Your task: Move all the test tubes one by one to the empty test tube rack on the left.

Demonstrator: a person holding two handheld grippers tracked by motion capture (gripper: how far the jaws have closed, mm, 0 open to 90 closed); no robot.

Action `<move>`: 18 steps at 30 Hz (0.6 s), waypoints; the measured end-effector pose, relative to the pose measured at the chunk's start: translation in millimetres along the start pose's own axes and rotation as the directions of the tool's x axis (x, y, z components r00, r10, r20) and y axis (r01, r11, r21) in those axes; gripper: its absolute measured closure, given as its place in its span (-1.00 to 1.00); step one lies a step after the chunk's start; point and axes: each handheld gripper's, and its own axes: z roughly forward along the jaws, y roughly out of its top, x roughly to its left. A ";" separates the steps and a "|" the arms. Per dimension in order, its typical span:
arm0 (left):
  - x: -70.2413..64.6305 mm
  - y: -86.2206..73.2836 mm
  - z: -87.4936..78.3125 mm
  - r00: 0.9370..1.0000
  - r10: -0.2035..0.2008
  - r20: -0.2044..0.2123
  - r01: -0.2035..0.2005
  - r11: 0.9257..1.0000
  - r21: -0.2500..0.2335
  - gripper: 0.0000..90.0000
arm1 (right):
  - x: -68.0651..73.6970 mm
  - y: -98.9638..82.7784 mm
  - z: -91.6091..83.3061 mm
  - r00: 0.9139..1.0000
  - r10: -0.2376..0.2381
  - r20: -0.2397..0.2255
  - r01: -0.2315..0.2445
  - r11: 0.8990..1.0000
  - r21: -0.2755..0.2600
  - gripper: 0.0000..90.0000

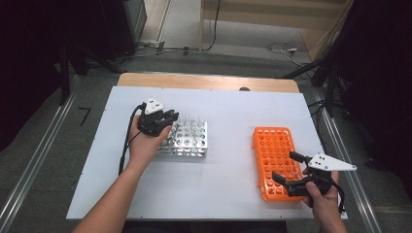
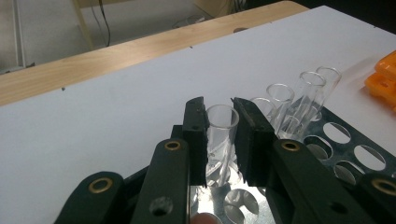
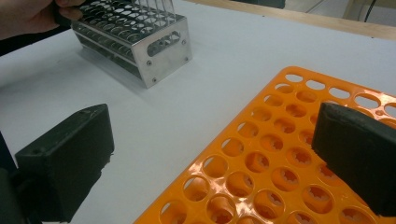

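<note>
High view: white table top (image 1: pixel 223 194) w/ two racks on it. Metal rack (image 1: pixel 190 140) sits left of centre, orange rack (image 1: pixel 274 160) right of centre, well apart from each other.

Left gripper (image 1: pixel 167 119) is at the upper-left corner of the metal rack, held by the left hand (image 1: pixel 143 145) that comes up from the bottom of the frame. In the left gripper view its jaws are narrow and clamped on a clear glass tube (image 2: pixel 220 140) at centre frame; both pads press the tube's sides just below its rim. Tube stands roughly upright, its lower part down in a hole of the metal rack. More tubes (image 2: pixel 299 100) stand in a row behind it, toward the upper right of that frame, also in the rack. Edge of the orange rack shows at far right.

Right gripper (image 1: pixel 286 170) is at the lower right of the high view, over the near end of the orange rack, held by the right hand (image 1: pixel 323 201). Jaws wide apart, nothing between them. Right gripper view: one jaw at lower left over bare table, the other at right over the orange rack's empty holes; metal rack at upper left of that frame w/ the left hand beside it
</note>
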 end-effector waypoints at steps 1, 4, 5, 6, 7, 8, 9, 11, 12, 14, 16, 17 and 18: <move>0.1 0.1 0.1 1.000 -0.004 0.001 0.004 1.000 0.000 0.66 | 0.0 -0.1 0.1 1.000 0.001 0.000 -0.001 1.000 0.000 -1.00; 0.7 0.0 0.8 1.000 -0.011 0.007 0.011 1.000 0.011 0.64 | 0.0 -0.1 0.3 1.000 0.002 0.000 -0.002 1.000 0.001 -1.00; 0.7 0.0 0.7 1.000 -0.013 0.007 0.013 1.000 0.012 0.62 | 0.0 -0.2 0.4 1.000 0.001 0.001 -0.001 1.000 0.002 -1.00; 0.7 0.1 0.4 1.000 -0.013 0.002 0.013 1.000 0.014 0.59 | 0.0 -0.2 0.5 1.000 0.001 0.002 -0.001 1.000 0.002 -1.00; 0.5 0.3 0.0 1.000 -0.013 -0.007 0.013 1.000 0.017 0.54 | -0.1 -0.3 0.6 1.000 0.000 0.001 0.000 1.000 0.003 -1.00; 0.5 0.5 -0.5 1.000 -0.013 -0.011 0.013 1.000 0.019 0.49 | -0.1 -0.3 0.7 1.000 0.000 0.002 0.000 1.000 0.004 -1.00; 0.6 0.7 -1.3 1.000 -0.015 -0.011 0.015 1.000 0.018 0.44 | -0.1 -0.3 0.6 1.000 0.000 0.002 0.000 1.000 0.004 -1.00; 0.9 1.0 -2.9 1.000 -0.020 -0.018 0.021 1.000 0.015 0.32 | -0.1 -0.3 0.6 1.000 0.000 0.001 0.000 1.000 0.003 -1.00; 1.6 1.3 -3.9 0.999 -0.029 -0.014 0.029 1.000 0.012 0.25 | -0.2 -0.3 0.7 1.000 0.000 0.002 0.000 1.000 0.003 -1.00; 2.7 1.7 -5.3 0.999 -0.039 -0.008 0.039 0.999 0.001 0.13 | -0.4 -0.5 0.8 1.000 0.001 0.001 -0.001 1.000 0.003 -1.00; 3.6 2.4 -7.6 0.999 -0.050 0.001 0.050 0.999 -0.012 0.02 | -0.5 -0.6 0.9 1.000 0.003 0.001 -0.003 1.000 0.002 -1.00; 3.6 2.7 -8.3 0.998 -0.055 0.004 0.055 0.998 -0.015 -0.04 | -0.7 -0.6 0.9 1.000 0.002 0.001 -0.002 1.000 0.002 -1.00; 3.9 3.0 -9.0 0.998 -0.057 0.009 0.058 0.998 -0.017 -0.12 | -0.7 -0.6 0.9 1.000 0.001 0.001 -0.001 1.000 0.002 -1.00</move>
